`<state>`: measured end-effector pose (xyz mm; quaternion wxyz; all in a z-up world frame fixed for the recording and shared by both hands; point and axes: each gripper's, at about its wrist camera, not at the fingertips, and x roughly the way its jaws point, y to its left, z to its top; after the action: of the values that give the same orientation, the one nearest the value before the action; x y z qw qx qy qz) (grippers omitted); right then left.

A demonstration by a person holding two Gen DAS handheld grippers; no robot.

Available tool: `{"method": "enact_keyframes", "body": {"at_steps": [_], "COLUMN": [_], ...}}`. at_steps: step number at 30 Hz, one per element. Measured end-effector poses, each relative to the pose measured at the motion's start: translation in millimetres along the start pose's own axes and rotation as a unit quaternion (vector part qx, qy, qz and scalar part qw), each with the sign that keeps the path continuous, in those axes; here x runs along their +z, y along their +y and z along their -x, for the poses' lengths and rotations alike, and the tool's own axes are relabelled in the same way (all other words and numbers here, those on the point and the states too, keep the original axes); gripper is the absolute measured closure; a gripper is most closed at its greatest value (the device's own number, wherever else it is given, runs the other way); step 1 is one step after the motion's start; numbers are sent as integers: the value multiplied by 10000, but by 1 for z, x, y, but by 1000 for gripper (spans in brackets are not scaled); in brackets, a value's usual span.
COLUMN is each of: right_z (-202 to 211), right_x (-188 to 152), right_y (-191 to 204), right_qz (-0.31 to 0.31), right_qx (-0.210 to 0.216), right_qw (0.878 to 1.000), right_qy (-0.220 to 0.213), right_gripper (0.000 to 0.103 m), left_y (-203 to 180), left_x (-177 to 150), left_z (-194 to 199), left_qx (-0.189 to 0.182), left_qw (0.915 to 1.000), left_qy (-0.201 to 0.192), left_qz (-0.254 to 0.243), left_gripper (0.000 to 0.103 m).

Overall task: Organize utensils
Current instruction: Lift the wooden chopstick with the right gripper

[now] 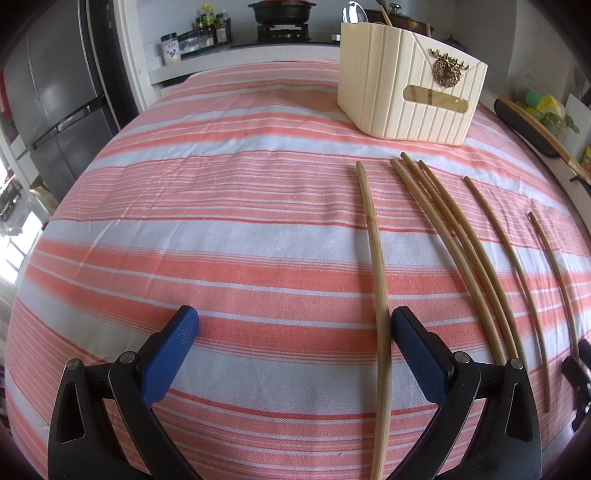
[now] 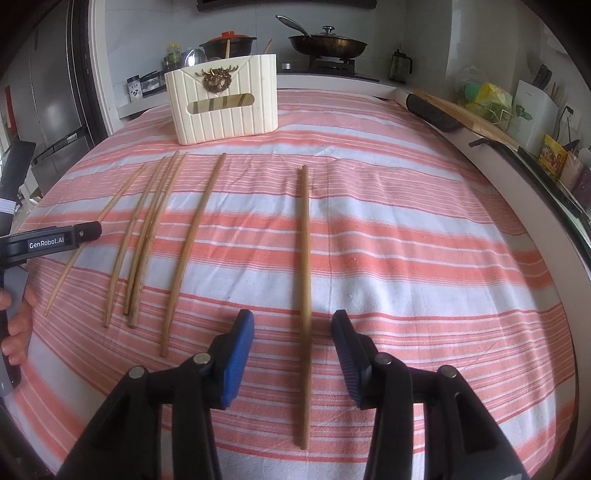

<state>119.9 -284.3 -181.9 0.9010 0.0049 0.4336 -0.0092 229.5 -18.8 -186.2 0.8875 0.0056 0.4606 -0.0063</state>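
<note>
Covering the whole table: a tablecloth striped salmon and white, slightly creased. Left edge of room: grey fridge, then a counter with spice jars and a black pot on a burner. Left gripper spread wide, empty, its right pad just beside the leftmost chopstick. Remaining chopsticks fan out rightward, flat on the cloth. Cream utensil holder stands behind them, spoon inside. Right gripper agape, straddling a lone chopstick, not touching. Frying pan on the stove, far right.
</note>
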Motion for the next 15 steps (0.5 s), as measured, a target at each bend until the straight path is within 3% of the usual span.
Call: {"method": "enact_keyframes", "body": {"at_steps": [12,15], "right_z": [1,1], "right_x": [-2,-1], "right_y": [0,0], "right_qz": [5,19], "right_qx": [-22,15], "right_qw": [10000,10000], "right_qy": [-39,43], "right_gripper": [57,57], "left_y": [0,1], "left_x": [0,4], "left_z": [0,-1], "left_qx": [-17,-174], "left_qw": [10000,9994], "left_qy": [11,192], "left_qz": [4,-216], "left_gripper": [0,0]}}
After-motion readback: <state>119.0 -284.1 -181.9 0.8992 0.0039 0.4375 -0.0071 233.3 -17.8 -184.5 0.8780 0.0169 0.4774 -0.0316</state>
